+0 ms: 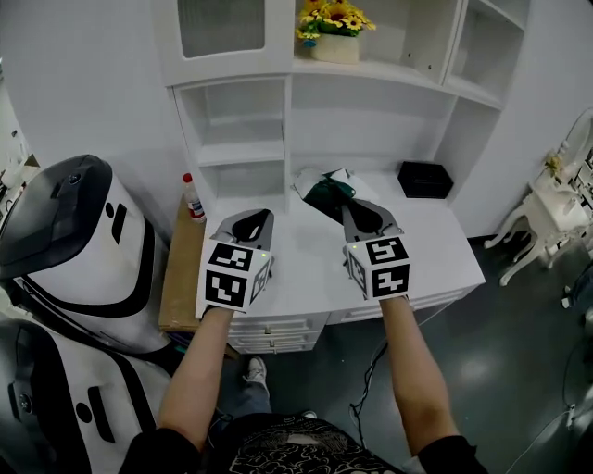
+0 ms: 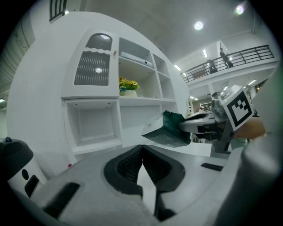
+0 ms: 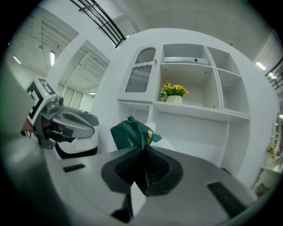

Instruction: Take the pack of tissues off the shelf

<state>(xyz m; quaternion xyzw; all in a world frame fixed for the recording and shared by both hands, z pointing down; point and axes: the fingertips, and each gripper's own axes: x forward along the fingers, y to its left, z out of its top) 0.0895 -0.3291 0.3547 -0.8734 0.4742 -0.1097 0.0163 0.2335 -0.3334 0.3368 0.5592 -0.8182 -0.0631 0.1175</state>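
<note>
White board makes up the biggest thing in front of you: the shelf unit (image 1: 246, 120) with its open compartments, standing at the back of the white desk top (image 1: 435, 250). To your left sits a bulky white-and-black machine (image 1: 74, 241), and between it and the desk lies a brown board (image 1: 181, 278). A white chair (image 1: 547, 208) stands on the dark floor to your right.

Your two grippers are out over the desk, side by side and apart. Your left gripper (image 1: 259, 218) has its jaws pressed together on nothing; its own view (image 2: 142, 152) shows the ribbed pads meeting with only the white desk beyond them. Your right gripper (image 1: 357, 205) is clenched on the pack of tissues (image 1: 329, 192). In the right gripper view (image 3: 143, 154) the jaws pinch one crumpled end of the green pack (image 3: 130, 132), and the rest sticks out past the tips.

The pack is clear of the shelves. You hold it over the back of the desk top, in front of the wide recess under the middle shelf. From the left gripper view the pack (image 2: 170, 130) hangs out from your right gripper with the white desk below it.

A black box (image 1: 425, 179) rests at the desk's right rear corner. A pot of yellow flowers (image 1: 335, 28) stands on the upper shelf. A small bottle with a red cap (image 1: 194, 198) stands upright at the far end of the brown board.
</note>
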